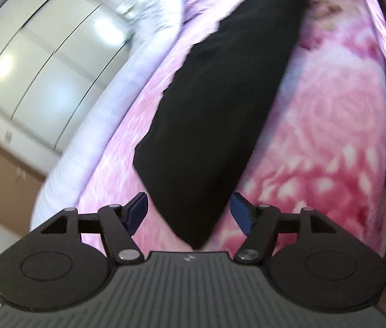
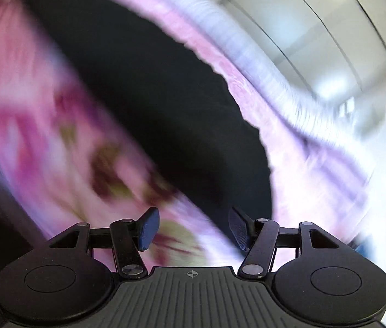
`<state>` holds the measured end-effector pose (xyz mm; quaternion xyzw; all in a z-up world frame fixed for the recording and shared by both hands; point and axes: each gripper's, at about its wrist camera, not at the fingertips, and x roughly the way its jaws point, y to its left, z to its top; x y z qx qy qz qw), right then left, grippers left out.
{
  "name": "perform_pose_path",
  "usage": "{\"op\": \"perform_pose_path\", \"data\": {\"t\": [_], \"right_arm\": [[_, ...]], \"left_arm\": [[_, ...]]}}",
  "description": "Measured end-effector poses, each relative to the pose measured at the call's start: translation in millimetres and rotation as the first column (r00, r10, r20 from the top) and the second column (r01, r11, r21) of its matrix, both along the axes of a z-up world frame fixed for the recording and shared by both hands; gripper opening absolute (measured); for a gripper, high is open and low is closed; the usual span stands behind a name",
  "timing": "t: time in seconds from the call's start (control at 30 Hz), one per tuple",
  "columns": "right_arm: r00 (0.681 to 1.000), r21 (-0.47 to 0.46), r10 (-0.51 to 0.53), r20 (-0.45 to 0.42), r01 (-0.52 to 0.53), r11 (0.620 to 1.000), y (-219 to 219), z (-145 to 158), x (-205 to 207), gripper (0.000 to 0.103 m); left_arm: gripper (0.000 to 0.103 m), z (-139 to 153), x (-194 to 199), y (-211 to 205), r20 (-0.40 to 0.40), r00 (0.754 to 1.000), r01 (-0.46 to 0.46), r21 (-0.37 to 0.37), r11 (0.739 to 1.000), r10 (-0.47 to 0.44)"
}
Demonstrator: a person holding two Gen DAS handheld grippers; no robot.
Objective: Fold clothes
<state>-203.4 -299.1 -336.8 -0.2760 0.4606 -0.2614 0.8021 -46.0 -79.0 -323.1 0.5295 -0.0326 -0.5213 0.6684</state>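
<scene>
Both claws, left claw and right claw, hang spread and empty above a long black garment lying flat on the plush pink floral bedspread.

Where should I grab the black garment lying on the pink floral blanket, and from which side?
Take the black garment at its narrow near end, which tapers to a point just ahead of the open left tool. Come in low from that near side, since the cloth lies flat on the pink floral blanket and only an edge offers a pinch. The right view is too blurred to judge a second grip.
</scene>
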Motion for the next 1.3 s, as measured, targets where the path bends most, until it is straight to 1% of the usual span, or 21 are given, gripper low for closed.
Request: {"op": "perform_pose_path", "data": {"t": [0.1,0.2,0.27,0.3,0.33,0.37,0.4,0.47,0.57,0.63,0.73,0.77,0.87,0.9,0.93,0.97,1.03,1.1,1.17,1.23,1.3], "right_arm": [[0.98,-0.156,0.11,-0.167,-0.136,0.978,-8.7,-23.7,-0.7,0.06],[0.962,-0.241,0.182,-0.203,-0.23,0.943,-13.5,-37.9,6.5,0.06],[0.963,-0.257,0.189,-0.191,-0.235,0.938,-21.8,-42.8,12.7,0.056],[0.965,-0.253,0.192,-0.179,-0.234,0.939,-26.6,-44.1,15.0,0.051],[0.964,-0.237,0.205,-0.17,-0.242,0.941,-31.3,-43.9,13.5,0.038],[0.962,-0.222,0.22,-0.162,-0.252,0.942,-35.8,-43.6,11.6,0.031],[0.955,-0.216,0.248,-0.162,-0.279,0.936,-39.2,-42.4,5.7,0.028],[0.942,-0.222,0.283,-0.179,-0.319,0.921,-47.2,-34.5,-7.4,0.022],[0.939,-0.248,0.288,-0.19,-0.33,0.911,-64.9,-14.4,-27.1,0.021],[0.943,-0.264,0.268,-0.199,-0.314,0.912,-81.0,-2.9,-41.2,0.021],[0.953,-0.235,0.202,-0.224,-0.254,0.938,-102.5,-4.6,-62.7,0.021],[0.954,-0.219,0.187,-0.235,-0.239,0.946,-105.5,-10.5,-68.5,0.021],[0.944,-0.216,0.154,-0.293,-0.222,0.951,-95.7,-31.2,-78.6,0.023],[0.947,-0.235,0.131,-0.295,-0.205,0.95,-88.8,-31.8,-80.1,0.024],[0.95,-0.251,0.109,-0.292,-0.186,0.95,-81.7,-31.7,-81.5,0.03],[0.961,-0.248,0.091,-0.263,-0.159,0.956,-72.3,-25.5,-82.5,0.037],[0.978,-0.239,0.059,-0.202,-0.108,0.965,-52.6,-13.0,-84.5,0.044],[0.988,-0.222,0.094,-0.121,-0.12,0.968,-18.2,1.1,-84.2,0.051],[0.987,-0.19,0.151,-0.049,-0.157,0.969,19.5,14.0,-78.9,0.06],[0.972,-0.141,0.234,0.017,-0.229,0.963,64.2,24.2,-54.1,0.063],[0.938,-0.115,0.347,0.023,-0.342,0.932,106.3,25.4,-36.5,0.065]], "left_arm": [[0.06,-14.3,-2.8,-9.4,0.077,0.992,0.095,0.043,0.995,-0.098],[0.058,-24.3,-1.7,-15.2,0.139,0.973,0.178,0.069,0.982,-0.186],[0.056,-24.5,4.6,-21.2,0.148,0.97,0.183,0.084,0.98,-0.193],[0.042,-24.4,6.1,-25.2,0.142,0.971,0.181,0.103,0.978,-0.195],[0.032,-24.3,7.7,-29.2,0.136,0.971,0.18,0.122,0.976,-0.196],[0.015,-24.2,9.2,-33.1,0.13,0.972,0.178,0.14,0.974,-0.197],[0.011,-24.1,10.8,-37.1,0.124,0.972,0.177,0.159,0.971,-0.198],[0.009,-20.5,7.5,-41.8,0.1,0.974,0.18,0.19,0.965,-0.201],[0.008,4.7,-16.2,-36.3,0.016,0.973,0.224,0.183,0.957,-0.231],[0.008,18.8,-44.1,-28.9,-0.054,0.962,0.274,0.174,0.946,-0.269],[0.008,14.9,-88.5,-19.9,-0.099,0.937,0.346,0.165,0.923,-0.334],[0.008,10.7,-101.3,-18.2,-0.103,0.931,0.363,0.165,0.917,-0.35],[0.008,-5.5,-105.3,-16.6,-0.084,0.936,0.352,0.17,0.921,-0.342],[0.008,-8.1,-104.0,-16.8,-0.088,0.938,0.344,0.166,0.924,-0.334],[0.008,-5.2,-101.5,-16.9,-0.111,0.941,0.334,0.153,0.93,-0.319],[0.009,-2.2,-100.6,-14.6,-0.126,0.943,0.326,0.144,0.934,-0.309],[0.011,3.9,-98.7,-10.0,-0.155,0.945,0.309,0.126,0.943,-0.289],[0.013,9.3,-98.1,-1.8,-0.18,0.945,0.295,0.109,0.949,-0.273],[0.014,14.7,-97.5,9.5,-0.213,0.942,0.285,0.091,0.954,-0.261],[0.016,21.7,-93.7,24.8,-0.237,0.939,0.273,0.066,0.96,-0.251],[0.016,27.6,-85.5,37.7,-0.251,0.94,0.247,0.04,0.968,-0.23]]}}
